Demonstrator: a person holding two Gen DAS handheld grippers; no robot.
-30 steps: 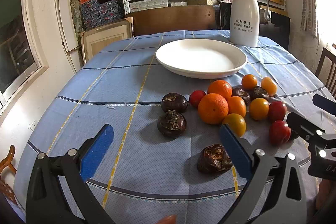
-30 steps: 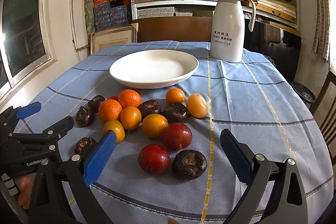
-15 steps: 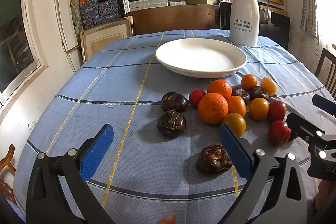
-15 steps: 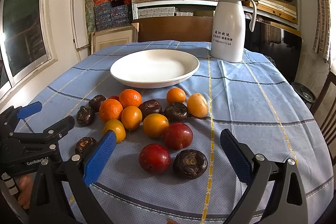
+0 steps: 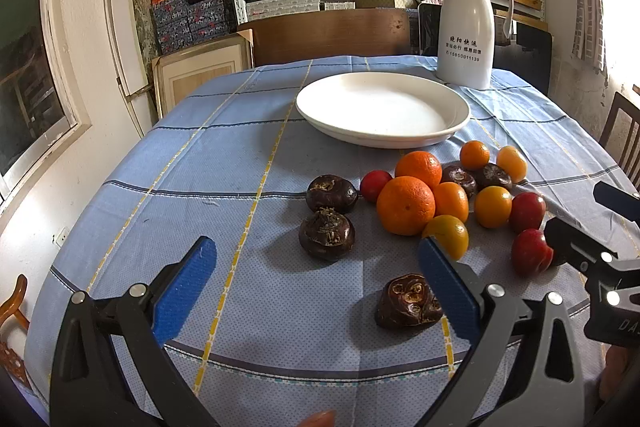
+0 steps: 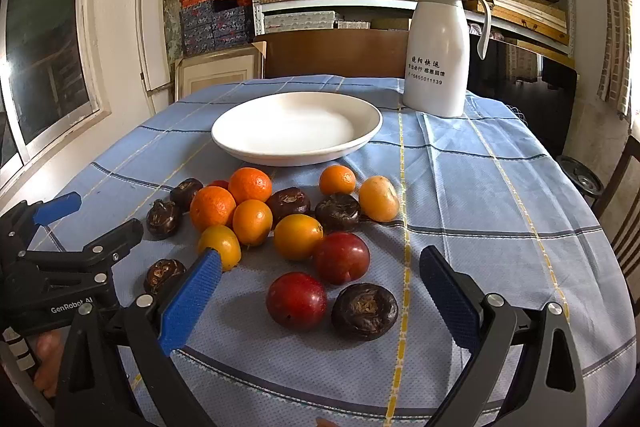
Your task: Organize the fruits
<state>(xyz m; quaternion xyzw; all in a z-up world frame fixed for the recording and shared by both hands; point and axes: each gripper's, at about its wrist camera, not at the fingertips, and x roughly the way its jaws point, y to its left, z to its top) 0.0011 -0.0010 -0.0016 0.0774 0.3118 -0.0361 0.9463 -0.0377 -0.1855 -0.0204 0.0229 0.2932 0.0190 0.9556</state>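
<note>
A white jug point(image 6: 437, 51) is standing at the far side of the table at about one o'clock from the plate point(image 6: 297, 131), carrying dark Chinese characters above the number 15850011139. In the right wrist view the left gripper point(image 6: 76, 223) is showing the lettering "GenRobot AI" on its black body. The fruit pile point(image 6: 280, 219) of oranges, red plums and dark brown water chestnuts is lying on the blue checked tablecloth point(image 6: 480, 187) at six o'clock from the plate, which is holding nothing. Both the left gripper point(image 5: 316, 275) and the right gripper point(image 6: 320, 279) are hovering with their blue pads spread wide apart, gripping nothing. Compared with a second ago, nothing is shifting: fruit, plate and both grippers are staying where they were.
</note>
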